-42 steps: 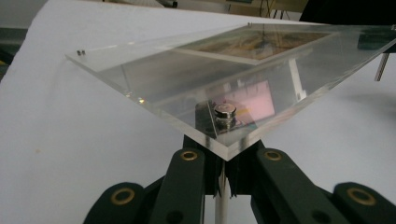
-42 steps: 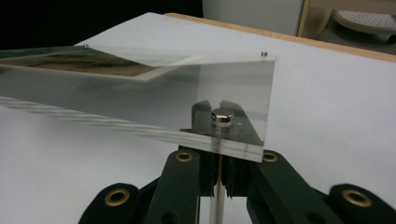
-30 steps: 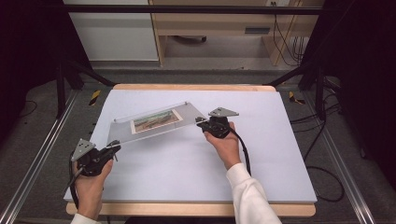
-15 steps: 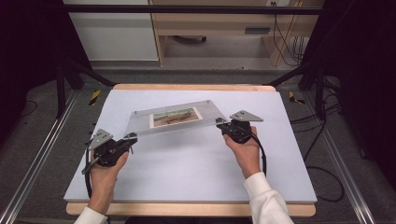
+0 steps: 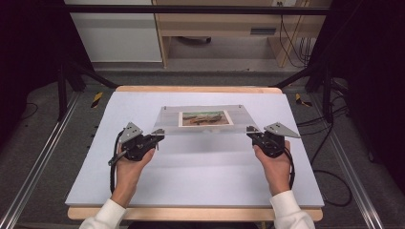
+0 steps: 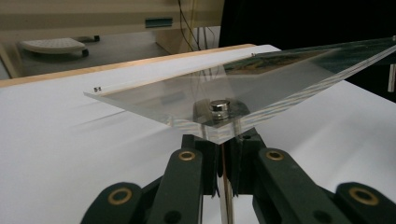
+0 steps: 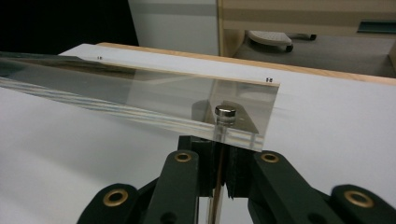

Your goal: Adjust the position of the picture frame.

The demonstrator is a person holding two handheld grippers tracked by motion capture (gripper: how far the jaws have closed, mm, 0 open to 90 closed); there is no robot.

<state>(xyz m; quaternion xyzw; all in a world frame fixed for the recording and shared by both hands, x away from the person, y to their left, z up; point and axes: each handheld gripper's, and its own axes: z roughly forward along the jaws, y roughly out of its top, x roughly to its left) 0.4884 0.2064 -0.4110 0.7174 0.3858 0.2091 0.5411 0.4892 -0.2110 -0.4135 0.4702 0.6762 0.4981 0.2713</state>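
White table (image 5: pixel 200 181): both grippers level, jaws apparently clamping acrylic frame (image 5: pixel 205 120) corners.

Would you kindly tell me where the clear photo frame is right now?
In the high view the clear photo frame is held over the middle of the white table, between the left claw and the right claw, each gripping a near corner.
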